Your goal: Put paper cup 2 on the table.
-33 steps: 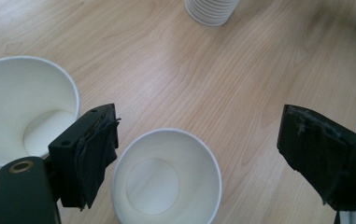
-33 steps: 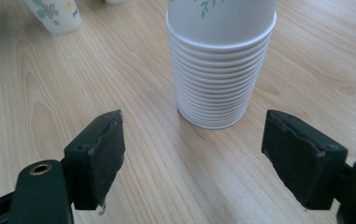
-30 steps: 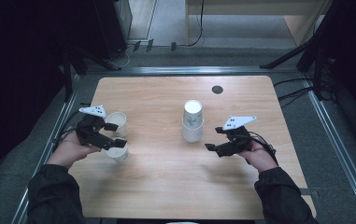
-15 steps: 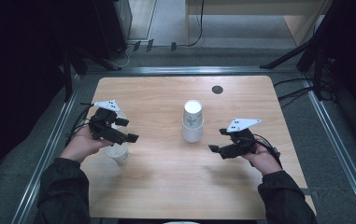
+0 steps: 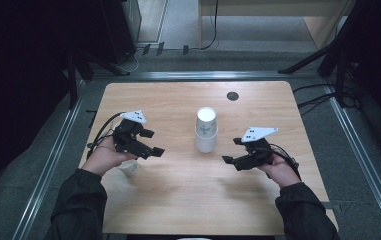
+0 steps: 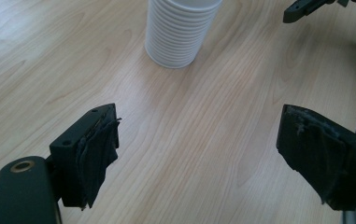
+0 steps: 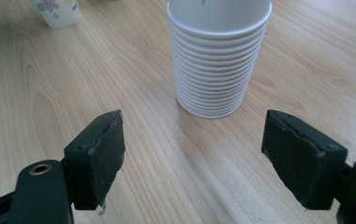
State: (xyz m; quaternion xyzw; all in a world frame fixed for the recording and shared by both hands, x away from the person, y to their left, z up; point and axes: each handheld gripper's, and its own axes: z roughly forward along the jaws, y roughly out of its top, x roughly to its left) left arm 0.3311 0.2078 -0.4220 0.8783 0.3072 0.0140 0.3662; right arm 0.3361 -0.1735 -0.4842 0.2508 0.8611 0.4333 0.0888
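Observation:
A tall stack of white paper cups (image 5: 206,131) stands mid-table, rims ringed down its side. My left gripper (image 5: 152,142) hangs open to its left and points at it, with bare wood between the jaws. Its own view has the stack (image 6: 178,30) ahead and the left gripper (image 6: 199,158) empty. My right gripper (image 5: 232,151) stands open just right of the stack, also empty. In the right gripper view the stack (image 7: 218,56) is close ahead of the right gripper (image 7: 194,158). A single flower-printed cup (image 5: 129,167) sits by my left hand, and is the cup (image 7: 56,11) at top left.
The wooden table (image 5: 178,210) has a small black round hole (image 5: 232,96) near its far edge. Metal rails run along both sides of the table. Cables trail off the table's left and right. The right gripper's jaw tip (image 6: 306,7) shows beyond the stack.
My left gripper has moved right, away from the single cups at the left and toward the stack. The right gripper has kept still.

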